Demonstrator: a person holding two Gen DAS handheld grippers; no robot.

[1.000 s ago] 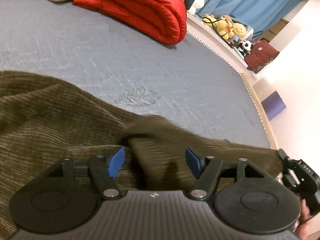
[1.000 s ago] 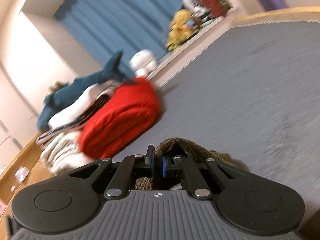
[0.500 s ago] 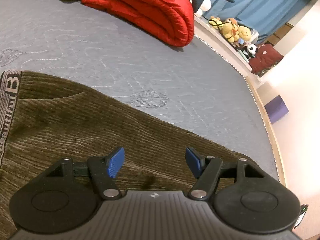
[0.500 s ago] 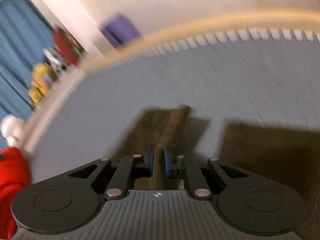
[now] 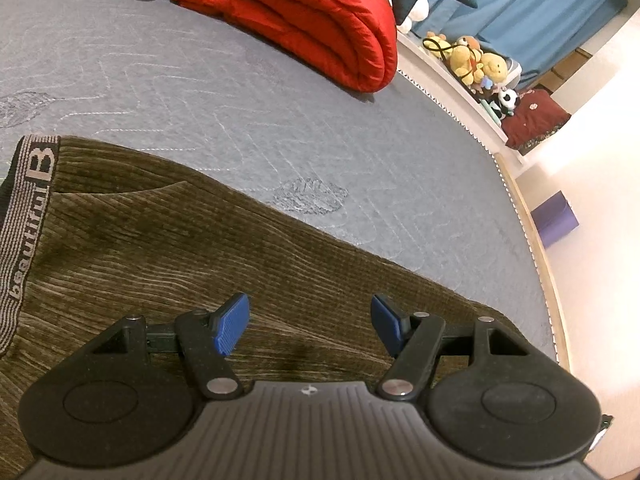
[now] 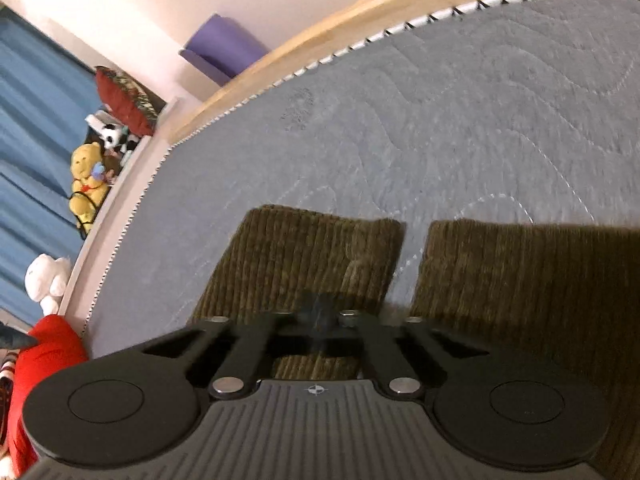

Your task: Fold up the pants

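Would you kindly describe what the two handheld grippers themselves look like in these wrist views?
Both match. The left gripper has a dark grey ribbed body with a small crosshair mark, two round black discs at the sides, and black linkage arms on silver pivot pins. Its fingers carry blue ribbed pads. The right gripper has the same body, discs and pins; its pads are blurred. No cables or sleeves show.

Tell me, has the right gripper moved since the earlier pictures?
Yes. The right gripper swung away from the red blanket and came down over the pants' leg ends.
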